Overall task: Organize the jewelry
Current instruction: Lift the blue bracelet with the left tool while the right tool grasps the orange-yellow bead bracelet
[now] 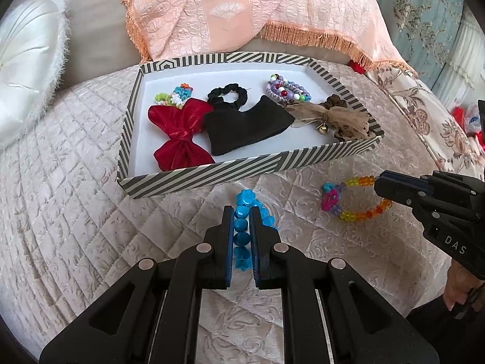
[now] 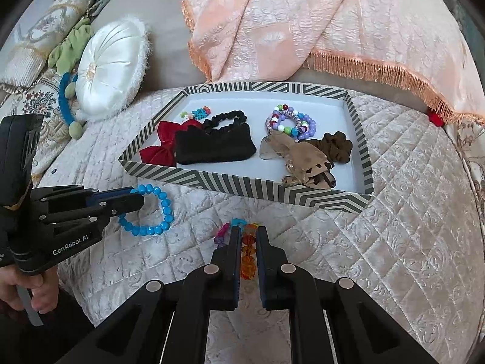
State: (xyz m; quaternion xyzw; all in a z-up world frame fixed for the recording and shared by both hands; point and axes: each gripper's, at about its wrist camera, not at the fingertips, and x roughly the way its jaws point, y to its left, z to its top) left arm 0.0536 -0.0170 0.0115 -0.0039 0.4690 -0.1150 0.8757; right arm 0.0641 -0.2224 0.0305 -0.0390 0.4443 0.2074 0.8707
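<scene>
Both grippers are clamped on stuff: left gripper point(image 1: 242, 212) pinches the blue faceted bead bracelet point(image 2: 157, 209), right gripper point(image 2: 248, 233) the rainbow bead bracelet point(image 1: 348, 200), presumably bound for the striped cardboard tray point(image 1: 242, 170).

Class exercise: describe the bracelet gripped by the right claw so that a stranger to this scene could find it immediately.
Start at the striped tray on the quilted bedspread. Two bracelets lie just outside its near wall. The multicoloured bracelet sits in the right claw; unlike the all-blue bracelet beside it, its beads run orange, yellow and pink.
</scene>
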